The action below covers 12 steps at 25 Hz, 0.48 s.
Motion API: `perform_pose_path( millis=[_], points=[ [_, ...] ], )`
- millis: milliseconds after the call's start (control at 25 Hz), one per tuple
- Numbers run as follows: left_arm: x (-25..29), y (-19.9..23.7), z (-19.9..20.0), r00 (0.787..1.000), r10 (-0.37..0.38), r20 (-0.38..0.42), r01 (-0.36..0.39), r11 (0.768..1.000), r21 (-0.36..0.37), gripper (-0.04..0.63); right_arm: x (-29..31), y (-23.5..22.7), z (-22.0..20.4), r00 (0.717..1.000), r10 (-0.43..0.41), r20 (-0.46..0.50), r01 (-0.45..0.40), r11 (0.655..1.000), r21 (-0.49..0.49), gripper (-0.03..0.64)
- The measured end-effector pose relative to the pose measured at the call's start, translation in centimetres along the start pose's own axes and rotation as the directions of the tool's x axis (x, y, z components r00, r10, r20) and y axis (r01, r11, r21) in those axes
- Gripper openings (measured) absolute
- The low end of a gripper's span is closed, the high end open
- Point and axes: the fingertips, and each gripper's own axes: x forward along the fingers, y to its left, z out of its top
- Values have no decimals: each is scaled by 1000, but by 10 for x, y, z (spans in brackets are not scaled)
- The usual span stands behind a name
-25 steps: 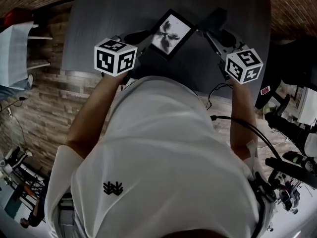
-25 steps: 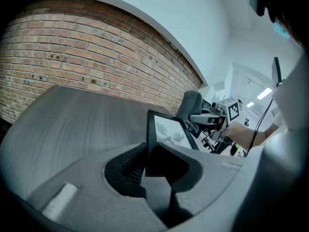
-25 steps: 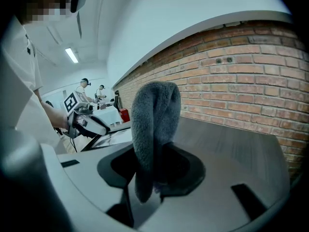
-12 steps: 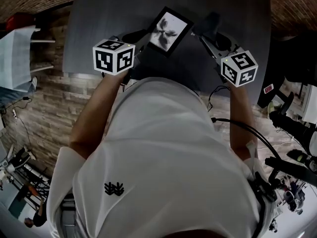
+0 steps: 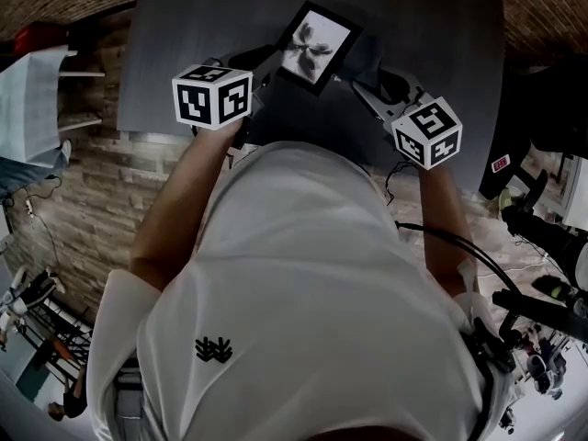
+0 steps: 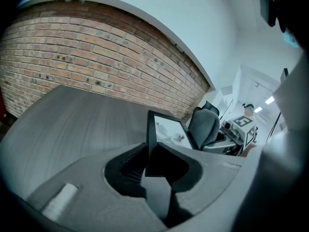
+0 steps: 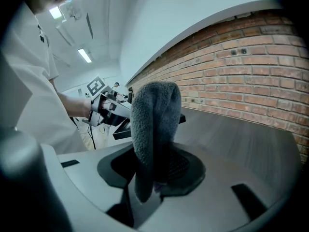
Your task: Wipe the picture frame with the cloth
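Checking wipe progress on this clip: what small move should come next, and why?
Probably slide the cloth across the glass of the picture frame. The left tool grips the frame by one edge, and the right tool holds the cloth just beside the frame, facing it.

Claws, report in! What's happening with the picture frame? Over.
Left claw shut on picture frame. Right claw shut on cloth, beside the frame. Nothing between them.
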Motion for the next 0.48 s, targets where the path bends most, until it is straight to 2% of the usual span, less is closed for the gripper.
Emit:
perform_pose_path(
  millis=[280, 480],
  points=[
    [0, 5, 4, 999, 18, 29, -16, 998, -53, 75, 6, 29, -10, 998, 59, -13, -59, 998, -2, 143],
    [1, 10, 11, 997, 45, 61, -39, 994, -101, 77, 11, 53, -14, 994, 105, -20, -106, 994, -41, 143]
  ],
)
